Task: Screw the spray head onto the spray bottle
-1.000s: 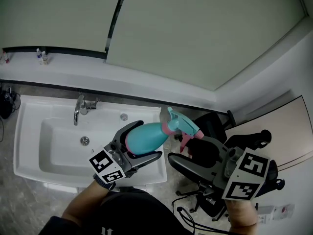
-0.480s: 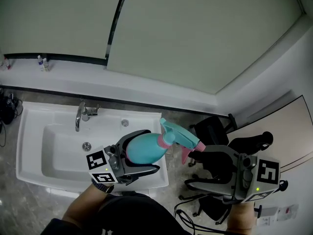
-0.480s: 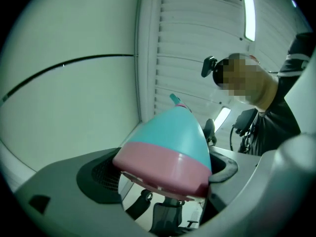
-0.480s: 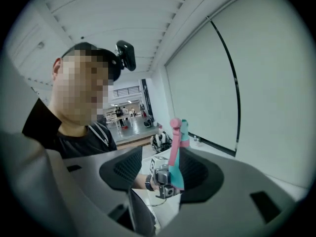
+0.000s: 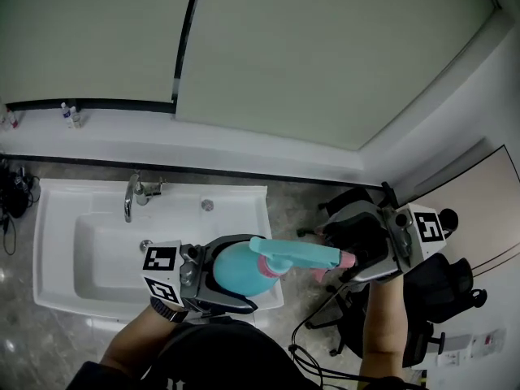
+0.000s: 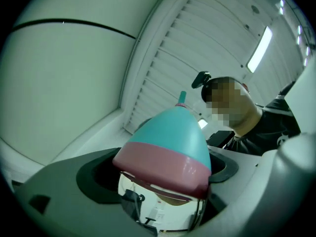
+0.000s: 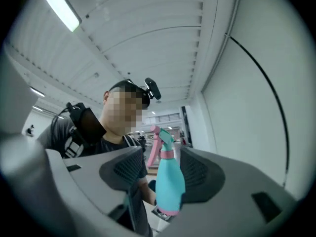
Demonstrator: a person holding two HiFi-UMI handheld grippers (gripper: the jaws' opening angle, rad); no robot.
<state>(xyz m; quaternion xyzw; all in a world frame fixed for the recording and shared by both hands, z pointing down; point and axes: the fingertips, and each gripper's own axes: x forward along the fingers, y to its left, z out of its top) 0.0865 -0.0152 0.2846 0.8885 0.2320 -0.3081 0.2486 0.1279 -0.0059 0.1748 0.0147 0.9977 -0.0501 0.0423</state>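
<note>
In the head view, my left gripper (image 5: 246, 273) is shut on the body of the teal spray bottle (image 5: 230, 268). The bottle tilts up toward me. Its teal and pink spray head (image 5: 296, 254) sits on the neck and reaches to the right. My right gripper (image 5: 337, 254) points left at the head's pink tip; its jaws stand open on either side without pressing it. In the left gripper view the bottle's pink base band (image 6: 160, 168) fills the gap between the jaws. The right gripper view shows the whole bottle (image 7: 169, 181) upright beyond the open right gripper (image 7: 160, 174).
A white sink (image 5: 57, 242) with a chrome tap (image 5: 130, 197) lies below at the left. Black office chairs (image 5: 443, 287) and a cable (image 5: 313, 356) are on the floor at the right. Two small bottles (image 5: 69, 116) stand on the far ledge.
Both hands have come up. The bottle has tipped up so its spray head now reaches right. The right gripper has swung round from below the head to face its tip.
</note>
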